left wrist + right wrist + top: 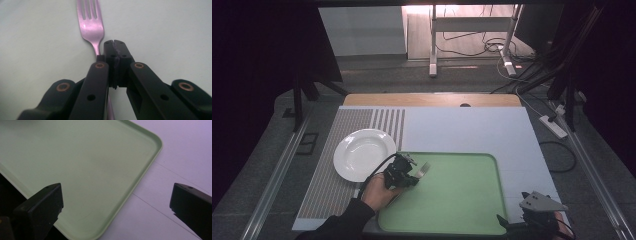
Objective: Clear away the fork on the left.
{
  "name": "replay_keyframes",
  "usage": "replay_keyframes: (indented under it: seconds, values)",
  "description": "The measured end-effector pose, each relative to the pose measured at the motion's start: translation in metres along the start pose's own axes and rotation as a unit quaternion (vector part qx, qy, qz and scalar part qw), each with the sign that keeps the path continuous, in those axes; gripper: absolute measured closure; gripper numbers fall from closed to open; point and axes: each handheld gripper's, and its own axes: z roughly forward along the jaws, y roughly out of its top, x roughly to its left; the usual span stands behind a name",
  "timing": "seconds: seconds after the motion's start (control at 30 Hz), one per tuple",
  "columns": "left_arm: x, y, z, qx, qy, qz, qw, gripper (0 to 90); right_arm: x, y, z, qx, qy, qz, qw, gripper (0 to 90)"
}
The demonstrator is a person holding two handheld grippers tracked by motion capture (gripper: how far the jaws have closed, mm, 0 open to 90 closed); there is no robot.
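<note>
- Left gripper (115,43): jaws together; the fork (90,23) lies just beside its tip, whether pinched unclear.
- Fork rests at the green tray's (462,200) near-left corner, tines pointing away.
- White plate (362,152) sits on the tabletop (462,130), left of the tray.
- Right gripper (116,202): jaws wide apart, holding nothing, above the tray's edge.

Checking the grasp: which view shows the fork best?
The left gripper view: the fork is close up, tines and neck sharp, its handle running under the shut left gripper on its left side. The high view has it small, poking out of that gripper over the tray. The right gripper view looks at tray and mat.
</note>
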Motion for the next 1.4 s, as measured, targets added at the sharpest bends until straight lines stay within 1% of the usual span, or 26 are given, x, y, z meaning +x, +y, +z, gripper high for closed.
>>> replay_keyframes:
  seconds: [0.17,0.27,0.37,0.43,0.53,0.7,0.87,0.93,0.97,1.0,1.1,1.17,1.23,1.3,1.37,1.4]
  values:
    - [0.016,-0.008,-0.008,-0.002,0.016,-0.03,0.9994,89.2,0.0,0.0,0.0,-0.001,0.001,0.0,1.0,0.0]
    - [0.022,-0.012,-0.012,-0.002,0.025,-0.045,0.9987,89.1,0.0,0.0,0.0,-0.001,0.001,-0.001,1.0,0.0]
    - [0.025,-0.015,-0.015,0.001,0.039,-0.05,0.998,89.1,0.001,0.0,0.0,-0.001,0.001,-0.003,1.0,0.0]
    - [0.026,-0.016,-0.016,0.002,0.044,-0.054,0.9976,89.0,0.001,0.0,0.001,0.0,0.001,-0.004,1.0,0.0]
    - [0.03,-0.019,-0.018,0.002,0.043,-0.061,0.9972,88.0,0.001,0.0,0.0,0.0,0.001,-0.005,1.0,0.0]
    - [0.036,-0.024,-0.022,0.001,0.049,-0.072,0.9962,87.6,0.001,0.0,0.001,0.0,0.002,-0.005,1.0,0.0]
    - [0.036,-0.025,-0.023,-0.005,0.032,-0.072,0.9969,84.2,0.001,0.0,0.001,0.001,0.002,-0.006,1.0,0.0]
    - [0.035,-0.025,-0.025,-0.01,0.029,-0.072,0.9969,81.2,0.001,0.0,0.0,0.001,0.002,-0.006,1.0,0.0]
    - [0.034,-0.025,-0.026,-0.015,0.026,-0.07,0.9971,76.8,0.001,0.0,0.0,0.001,0.002,-0.006,1.0,0.0]
    - [0.034,-0.024,-0.027,-0.018,0.024,-0.07,0.9971,76.8,0.001,0.0,0.0,0.001,0.002,-0.006,1.0,0.0]
    - [0.033,-0.025,-0.031,-0.03,0.026,-0.061,0.9974,68.7,0.001,0.0,0.0,0.001,0.002,-0.006,1.0,0.0]
    - [0.032,-0.026,-0.034,-0.038,0.024,-0.057,0.9973,61.8,0.001,0.0,0.0,0.001,0.002,-0.006,1.0,0.0]
    - [0.031,-0.027,-0.037,-0.052,0.019,-0.05,0.9972,54.9,0.001,0.0,0.001,0.001,0.002,-0.006,1.0,0.0]
    - [0.03,-0.028,-0.039,-0.06,0.024,-0.045,0.9968,47.1,0.001,0.0,0.001,0.002,0.003,-0.006,1.0,0.0]
    - [0.029,-0.03,-0.041,-0.069,0.022,-0.038,0.9966,42.2,0.001,0.0,0.001,0.002,0.003,-0.006,1.0,0.0]
    - [0.029,-0.03,-0.042,-0.072,0.023,-0.038,0.9964,39.4,0.001,0.0,0.001,0.001,0.003,-0.006,1.0,0.0]
